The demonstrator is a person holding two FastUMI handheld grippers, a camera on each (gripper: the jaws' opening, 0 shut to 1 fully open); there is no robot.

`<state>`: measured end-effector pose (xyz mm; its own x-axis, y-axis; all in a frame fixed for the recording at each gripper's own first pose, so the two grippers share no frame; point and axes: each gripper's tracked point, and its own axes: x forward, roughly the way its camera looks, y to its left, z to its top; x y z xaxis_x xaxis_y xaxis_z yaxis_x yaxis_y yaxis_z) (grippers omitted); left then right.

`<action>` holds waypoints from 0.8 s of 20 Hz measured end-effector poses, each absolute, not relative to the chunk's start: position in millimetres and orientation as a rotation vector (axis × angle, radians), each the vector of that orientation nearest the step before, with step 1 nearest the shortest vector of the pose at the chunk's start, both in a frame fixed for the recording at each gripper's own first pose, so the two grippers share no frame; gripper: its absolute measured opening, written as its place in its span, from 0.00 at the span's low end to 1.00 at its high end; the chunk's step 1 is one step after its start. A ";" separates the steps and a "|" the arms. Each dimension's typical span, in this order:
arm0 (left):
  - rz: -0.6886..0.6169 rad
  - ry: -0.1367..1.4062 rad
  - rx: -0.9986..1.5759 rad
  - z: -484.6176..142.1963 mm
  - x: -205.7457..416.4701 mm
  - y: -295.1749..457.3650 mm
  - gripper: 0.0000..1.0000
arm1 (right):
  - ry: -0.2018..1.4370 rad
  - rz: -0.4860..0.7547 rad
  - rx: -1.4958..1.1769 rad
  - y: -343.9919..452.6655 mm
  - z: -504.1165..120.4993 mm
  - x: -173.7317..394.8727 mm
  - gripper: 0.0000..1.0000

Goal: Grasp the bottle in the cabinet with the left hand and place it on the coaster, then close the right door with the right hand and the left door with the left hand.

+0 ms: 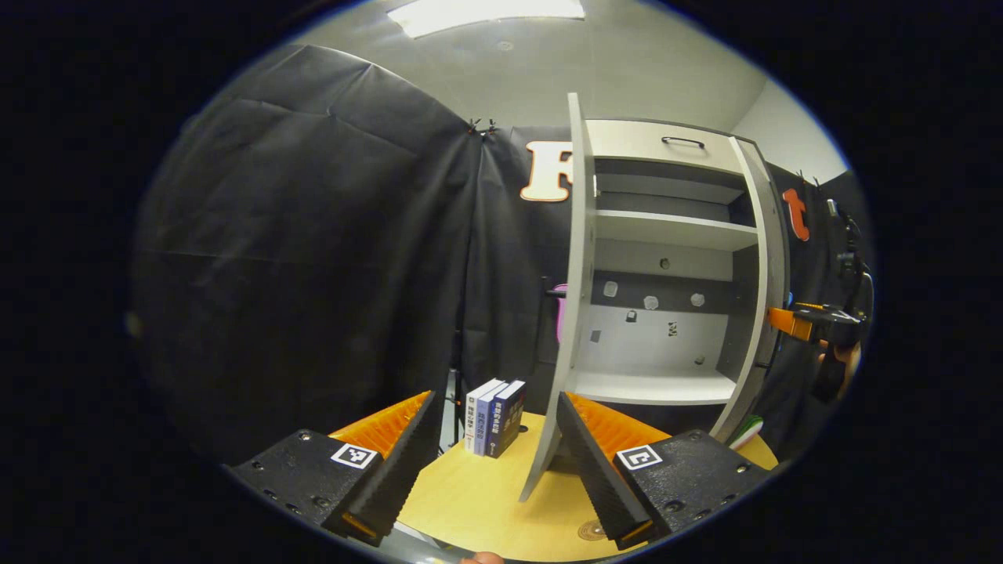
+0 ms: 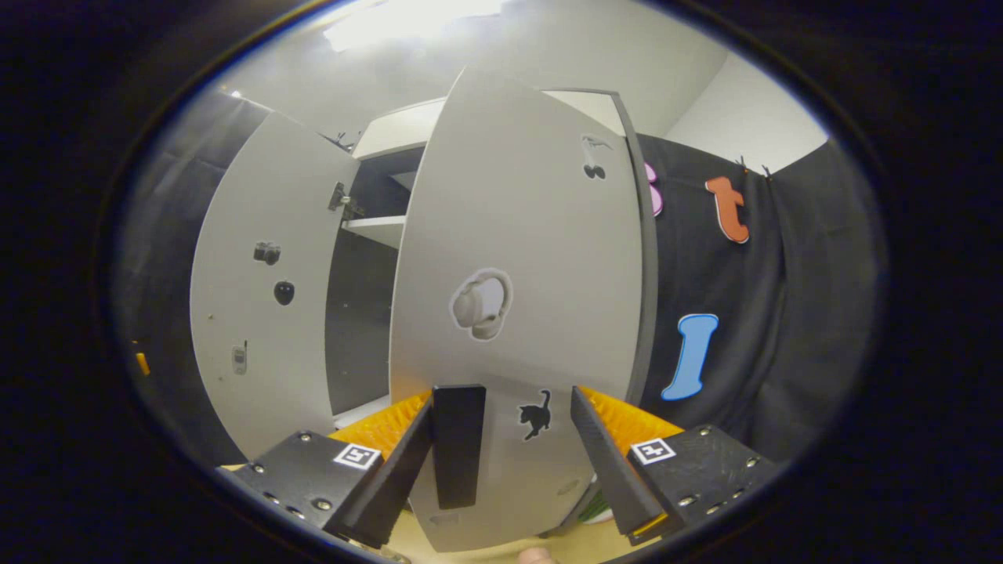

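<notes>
My right claw (image 2: 501,462), fingers apart, faces the right door (image 2: 517,258), half-open beside the cabinet (image 1: 666,235); this stiff, light panel should swing when pushed near its free edge.

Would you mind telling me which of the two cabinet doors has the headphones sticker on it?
The door directly ahead of the right tool, also bearing a cat sticker; the other door carries a camera sticker.
</notes>
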<state>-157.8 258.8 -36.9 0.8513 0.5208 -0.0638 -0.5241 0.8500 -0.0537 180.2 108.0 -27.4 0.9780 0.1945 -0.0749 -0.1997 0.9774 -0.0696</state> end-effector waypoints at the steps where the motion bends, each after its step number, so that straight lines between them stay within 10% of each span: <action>1: 0.566 0.047 -0.072 -37.8 -161.3 264.1 0.91 | 0.069 0.201 -0.072 112.1 -28.9 185.0 1.00; 16: 0.650 0.043 -0.051 -37.9 -157.6 304.0 0.95 | 0.067 0.192 -0.007 151.0 -44.5 235.4 1.00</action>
<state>-157.6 304.0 -37.9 0.7950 0.6041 -0.0557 -0.6062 0.7946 -0.0337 235.4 151.0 -44.5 0.9795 0.1901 -0.0668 -0.1906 0.9817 -0.0010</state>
